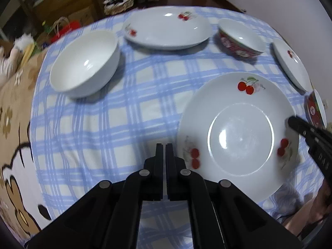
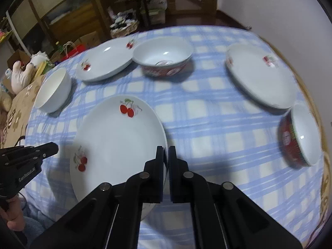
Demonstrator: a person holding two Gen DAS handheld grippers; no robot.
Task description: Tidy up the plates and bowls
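Note:
A white cherry-print plate (image 1: 238, 128) (image 2: 118, 145) is held tilted above the blue checked cloth by my right gripper (image 2: 166, 155), which is shut on its right rim; that gripper shows in the left wrist view (image 1: 294, 124). My left gripper (image 1: 164, 151) is shut and empty, just left of the plate, and shows in the right wrist view (image 2: 49, 148). A plain white bowl (image 1: 85, 64) (image 2: 51, 91) sits far left. A second cherry plate (image 1: 168, 28) (image 2: 103, 62) lies at the back.
A red-sided bowl (image 1: 240, 39) (image 2: 164, 56) stands at the back. A third cherry plate (image 1: 290, 64) (image 2: 261, 74) and another red-sided bowl (image 2: 298, 134) (image 1: 315, 108) are at the right. A brown flowered blanket (image 1: 14, 108) covers the left side, with shelves behind.

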